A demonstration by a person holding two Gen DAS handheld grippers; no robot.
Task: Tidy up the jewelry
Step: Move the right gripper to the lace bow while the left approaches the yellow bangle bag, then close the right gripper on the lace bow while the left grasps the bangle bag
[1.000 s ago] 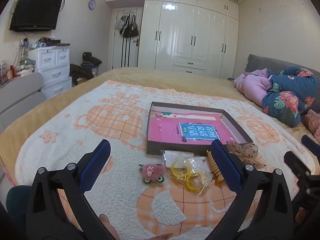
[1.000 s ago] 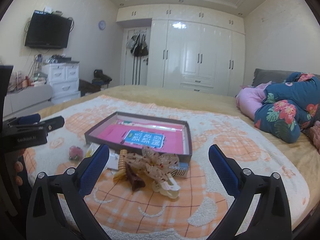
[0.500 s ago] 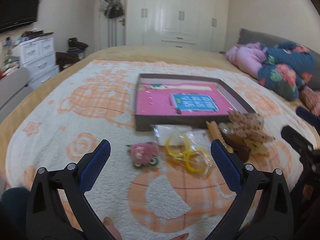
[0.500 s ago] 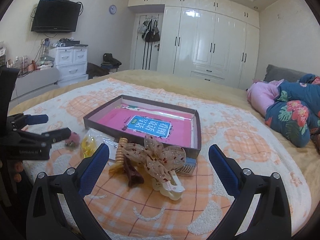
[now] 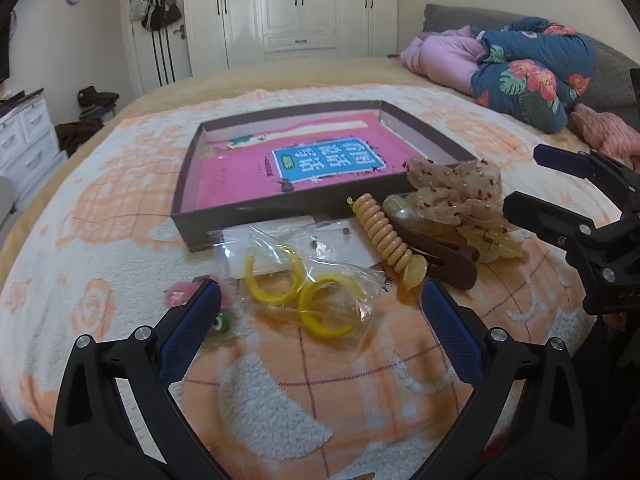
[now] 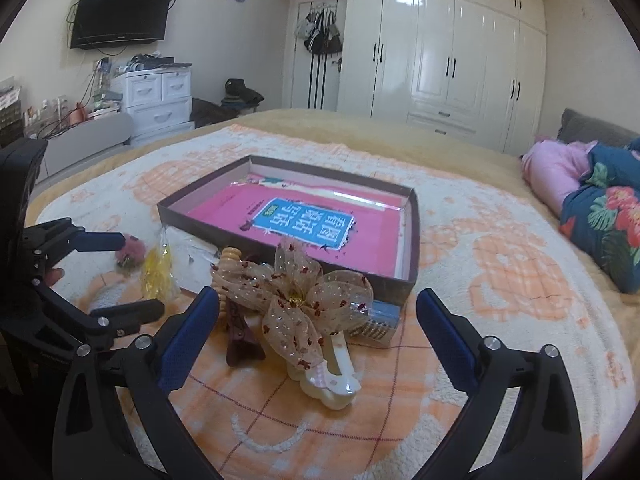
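Observation:
A shallow brown box (image 5: pixel 188 216) (image 6: pixel 412 232) with a pink book in it lies on the bed blanket. In front of it lie yellow hoop earrings in a clear bag (image 5: pixel 308 300) (image 6: pixel 158 270), a pink fuzzy clip (image 5: pixel 178 294) (image 6: pixel 130 248), a beige spiral clip (image 5: pixel 386 236), a brown hair claw (image 5: pixel 444 254) (image 6: pixel 240 340) and a sheer bow clip (image 5: pixel 456 188) (image 6: pixel 304 300). My left gripper (image 5: pixel 320 308) is open just before the earring bag. My right gripper (image 6: pixel 318 312) is open around the bow clip and shows in the left wrist view (image 5: pixel 556 196).
A small silver comb clip (image 6: pixel 376 324) lies by the box's near corner. Folded floral and pink bedding (image 5: pixel 516 68) is piled at the right. White drawers (image 6: pixel 158 100) and a wardrobe (image 6: pixel 448 56) stand beyond the bed.
Both grippers have moved forward and down toward the items. The left has closed in on the earring bag, the right on the bow clip. Both stay open.

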